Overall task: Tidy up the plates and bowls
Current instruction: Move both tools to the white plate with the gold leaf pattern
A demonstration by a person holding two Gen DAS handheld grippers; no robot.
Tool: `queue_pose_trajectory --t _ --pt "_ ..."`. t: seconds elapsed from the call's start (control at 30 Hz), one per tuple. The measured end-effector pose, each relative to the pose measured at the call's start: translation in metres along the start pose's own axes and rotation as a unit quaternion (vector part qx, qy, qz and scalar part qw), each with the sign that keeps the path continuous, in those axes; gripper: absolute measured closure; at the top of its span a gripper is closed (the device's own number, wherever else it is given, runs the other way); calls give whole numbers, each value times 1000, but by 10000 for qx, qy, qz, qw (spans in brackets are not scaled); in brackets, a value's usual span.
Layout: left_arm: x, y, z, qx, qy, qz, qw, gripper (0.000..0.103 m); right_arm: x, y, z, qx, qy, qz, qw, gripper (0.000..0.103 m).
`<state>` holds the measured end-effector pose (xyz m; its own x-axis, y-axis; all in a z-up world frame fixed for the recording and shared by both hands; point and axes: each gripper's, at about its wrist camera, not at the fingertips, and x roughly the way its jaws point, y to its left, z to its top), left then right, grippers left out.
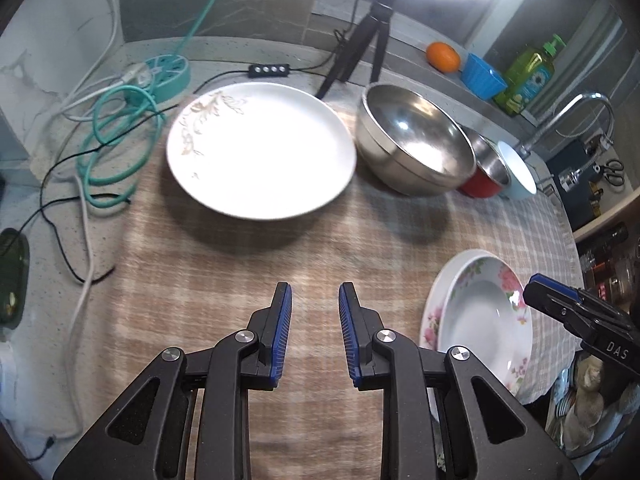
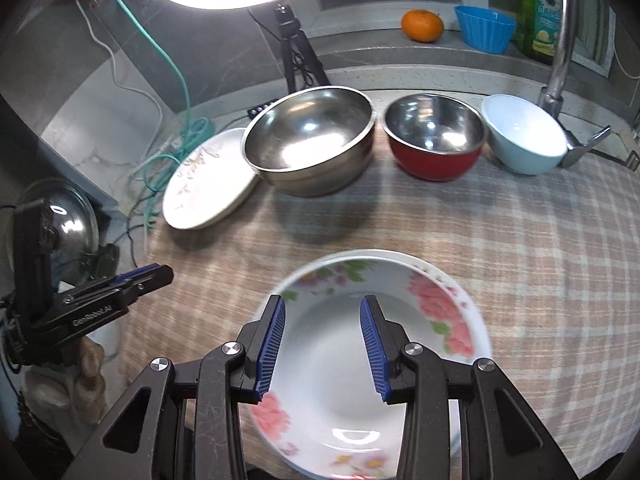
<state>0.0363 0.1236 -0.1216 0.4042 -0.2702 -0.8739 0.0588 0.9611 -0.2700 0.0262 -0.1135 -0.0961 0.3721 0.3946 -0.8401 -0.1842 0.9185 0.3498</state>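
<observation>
My left gripper (image 1: 315, 292) is open over the checked cloth with nothing between its fingers. Beyond it lies a white plate (image 1: 260, 148) with a gold pattern. To that plate's right stand a large steel bowl (image 1: 416, 140), a red steel-lined bowl (image 1: 486, 172) and a pale blue bowl (image 1: 518, 172). My right gripper (image 2: 323, 304) hangs open above a floral deep plate (image 2: 436, 308), which rests on a second floral plate near the table's front edge. Its pads do not touch the plate. The same bowls (image 2: 312, 144) (image 2: 434, 140) (image 2: 524, 136) line the back in the right wrist view.
A ring light on a black tripod (image 2: 296, 52) stands behind the dishes. Green and white cables (image 1: 116, 128) lie at the back left. An orange (image 2: 422, 26), a blue cup (image 2: 484, 28) and a soap bottle (image 2: 540, 8) sit on the ledge by the faucet (image 2: 560, 40).
</observation>
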Motion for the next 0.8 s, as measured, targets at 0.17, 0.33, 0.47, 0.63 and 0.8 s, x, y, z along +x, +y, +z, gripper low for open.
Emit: queue_pose_trajectory --t 0.17,0.33,0.47,0.63,0.8 --pt "-9 25 21 1 -199 81 9998 81 11 23 6 13 -57 158 9999 67" --pt "-15 48 43 139 -338 242 9990 81 31 42 15 48 12 301 9995 67" --pt "-15 66 57 186 -374 250 9988 81 46 54 21 136 42 369 9992 67" --pt "-10 83 75 281 -404 235 9985 80 70 66 32 329 136 379 9986 67" --pt "5 93 96 357 -367 204 9985 81 89 74 41 428 167 321 9984 68"
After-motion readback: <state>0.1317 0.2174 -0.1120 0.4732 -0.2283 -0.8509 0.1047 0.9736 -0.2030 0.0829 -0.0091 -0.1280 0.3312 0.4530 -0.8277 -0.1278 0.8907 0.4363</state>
